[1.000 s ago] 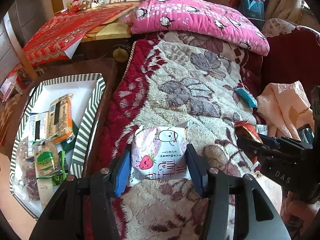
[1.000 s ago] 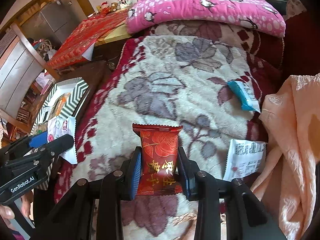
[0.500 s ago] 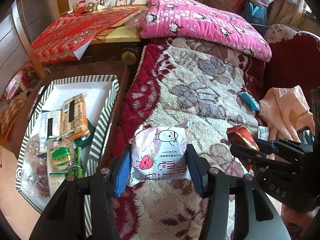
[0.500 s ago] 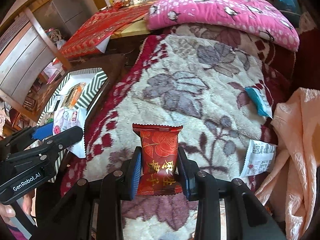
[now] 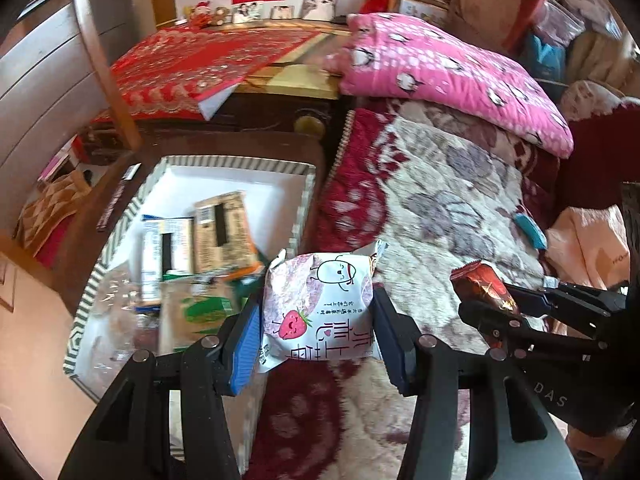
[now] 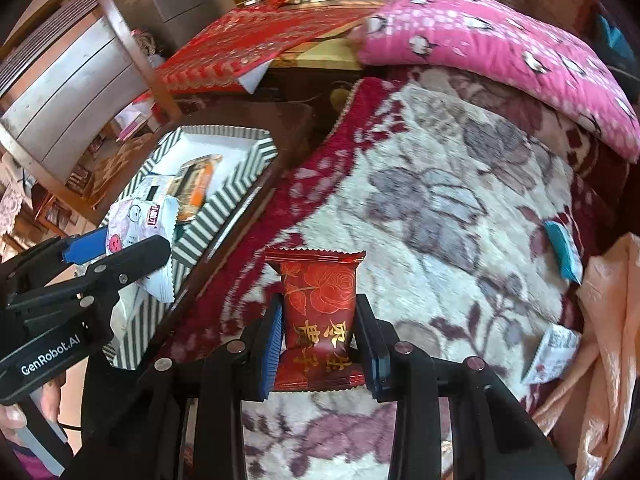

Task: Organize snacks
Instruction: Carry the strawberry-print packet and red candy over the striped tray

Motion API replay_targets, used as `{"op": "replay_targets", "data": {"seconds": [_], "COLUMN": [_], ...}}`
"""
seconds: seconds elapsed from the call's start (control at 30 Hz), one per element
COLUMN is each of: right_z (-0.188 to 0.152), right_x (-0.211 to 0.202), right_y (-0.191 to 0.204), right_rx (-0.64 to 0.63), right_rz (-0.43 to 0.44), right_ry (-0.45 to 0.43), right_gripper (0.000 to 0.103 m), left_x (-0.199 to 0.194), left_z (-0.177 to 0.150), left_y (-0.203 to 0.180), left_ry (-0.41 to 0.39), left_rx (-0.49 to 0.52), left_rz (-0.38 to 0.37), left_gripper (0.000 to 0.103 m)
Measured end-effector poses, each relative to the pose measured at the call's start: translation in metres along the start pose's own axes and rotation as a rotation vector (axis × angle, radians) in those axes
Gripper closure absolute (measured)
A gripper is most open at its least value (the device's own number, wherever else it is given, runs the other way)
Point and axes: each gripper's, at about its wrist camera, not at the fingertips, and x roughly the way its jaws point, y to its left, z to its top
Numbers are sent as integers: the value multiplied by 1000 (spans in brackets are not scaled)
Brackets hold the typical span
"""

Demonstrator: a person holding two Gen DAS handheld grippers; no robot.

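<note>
The left gripper (image 5: 316, 320) is clamped on a white strawberry-print pouch (image 5: 318, 308), low centre of the left wrist view, at the near edge of the striped tray (image 5: 224, 161) — puffy, light, easily crushed, so best pinched across its middle. The right gripper (image 6: 320, 332) is closed on a red rose-print packet (image 6: 318, 304) above the floral blanket (image 6: 440, 200). Its foil looks slick and soft; a mid-body grip probably suits it. A blue packet (image 6: 562, 250) and a white packet (image 6: 554, 354) lie at right.
</note>
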Motion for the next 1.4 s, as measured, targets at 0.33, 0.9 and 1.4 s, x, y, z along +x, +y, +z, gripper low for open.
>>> {"op": "replay_targets", "data": {"seconds": [0.33,0.9,1.4], "right_z": [25,61,93], "right_x": [16,51,107], "right_y": [52,119,163], "right_rx": [-105,-232,-301], "right_rz": [32,66,88], "right_ry": [14,47,109], "right_gripper": [67,67,67], "left_x": [-6,10,31], "left_z": [-3,-15,-19], "left_y": [65,134,166], "left_ry": [-4,35,75], "left_rx": [-106,-236,-293], "left_rz": [67,125,142], "left_gripper": [51,51,51]}}
